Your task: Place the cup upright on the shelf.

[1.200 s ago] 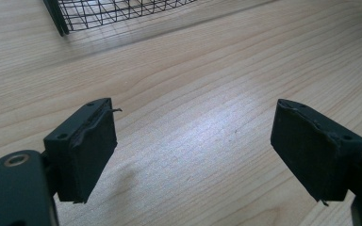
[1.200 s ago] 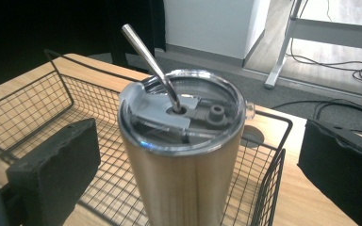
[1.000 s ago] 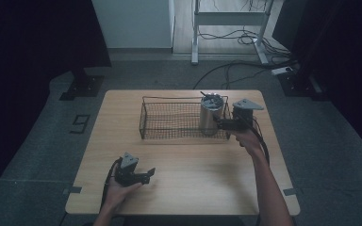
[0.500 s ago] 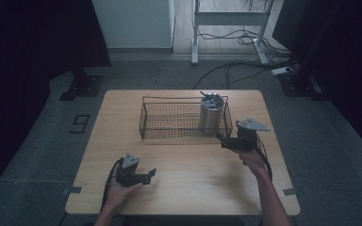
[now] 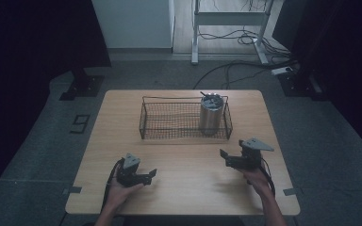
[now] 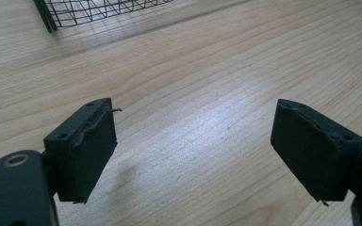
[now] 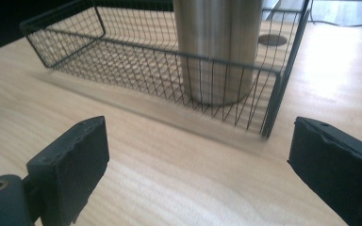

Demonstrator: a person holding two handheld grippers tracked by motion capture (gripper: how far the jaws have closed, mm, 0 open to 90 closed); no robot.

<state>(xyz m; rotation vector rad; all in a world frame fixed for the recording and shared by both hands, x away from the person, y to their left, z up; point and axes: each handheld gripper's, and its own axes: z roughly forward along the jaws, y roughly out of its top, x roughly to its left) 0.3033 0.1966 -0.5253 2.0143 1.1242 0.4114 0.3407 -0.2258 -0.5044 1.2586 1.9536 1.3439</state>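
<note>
Currently the right gripper (image 5: 226,158) is held above the near right part of the table (image 5: 184,197), its jaws spread wide with nothing between them. In the right gripper view, the two black jaws rise at the left and right lower corners, and bare wood lies in the gap between them. The person's right hand (image 5: 257,179) grips the tool from behind, and a cable trails from it toward the table's near edge. A grey three-cornered plate sits on top of this gripper.

The left gripper (image 5: 150,175) is held low over the near left part of the table, in the person's left hand (image 5: 120,186). Its jaws also stand wide apart and empty; the left gripper view shows only wood grain between them, with a corner of the basket (image 6: 75,12) at the upper left.

Beyond both grippers, a black wire basket (image 5: 143,123) stands on the far middle of the table, well apart from the left gripper and nearer to the right one. A steel tumbler (image 5: 211,115) stands upright inside the basket at its right end, close to the right wall. In the right gripper view, the tumbler (image 7: 217,47) appears through the mesh, directly ahead of the open jaws, with the basket (image 7: 66,37) stretching away to the left.
</note>
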